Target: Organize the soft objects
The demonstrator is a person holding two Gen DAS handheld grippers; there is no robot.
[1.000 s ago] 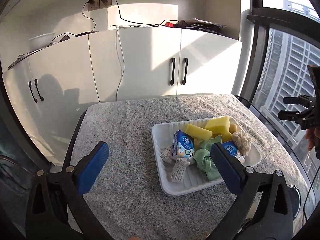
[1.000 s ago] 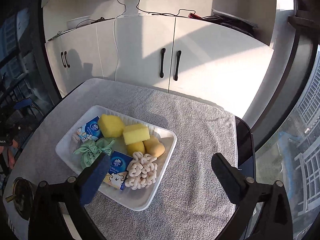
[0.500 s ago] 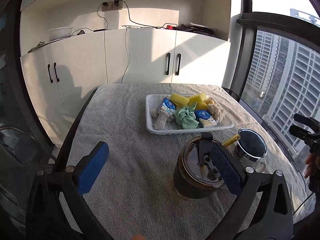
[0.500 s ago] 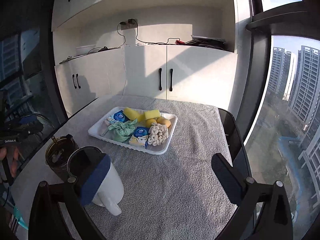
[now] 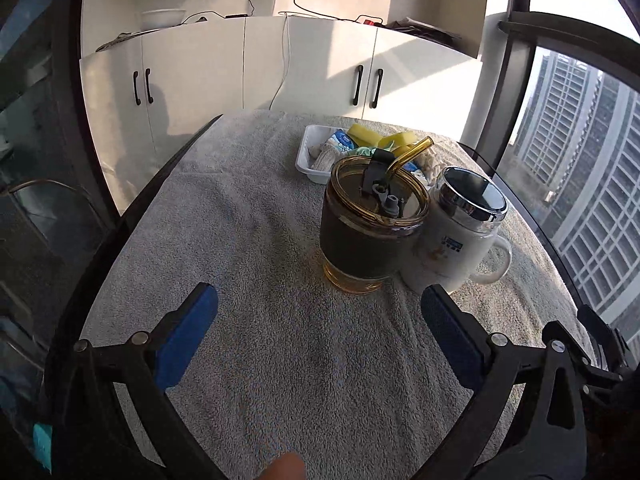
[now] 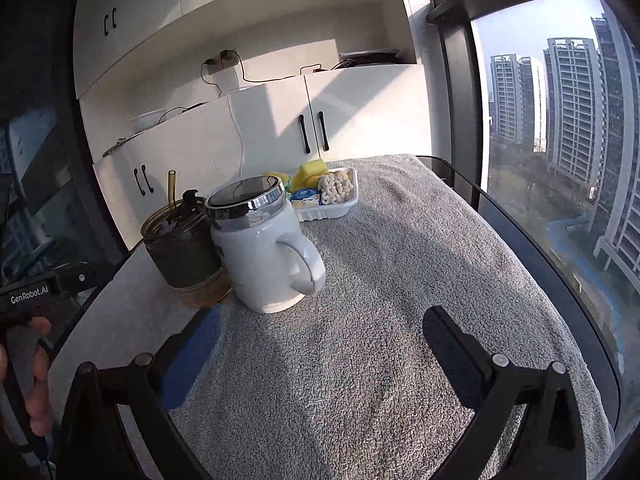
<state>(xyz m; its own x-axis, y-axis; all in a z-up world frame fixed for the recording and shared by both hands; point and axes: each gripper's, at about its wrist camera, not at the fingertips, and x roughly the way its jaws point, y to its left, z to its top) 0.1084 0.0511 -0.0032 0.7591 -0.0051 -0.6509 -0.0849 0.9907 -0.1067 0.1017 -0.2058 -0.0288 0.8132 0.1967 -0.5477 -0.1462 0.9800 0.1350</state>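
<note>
Both tools have drawn back from the white tray (image 5: 305, 151), which now sits far across the table behind an amber glass tumbler (image 5: 370, 232) with a straw and a white lidded mug (image 6: 266, 254) just beside it. Left tool (image 5: 320, 334) and right tool (image 6: 320, 340) hover with jaws spread wide, holding nothing. Yellow sponges (image 6: 313, 169), tissue packs, a green cloth and knitted pieces fill the tray. A grey towel (image 6: 400, 280) covers the table; white cabinets (image 5: 224, 64) stand behind, tall windows (image 6: 560, 120) facing towers to the right.
</note>
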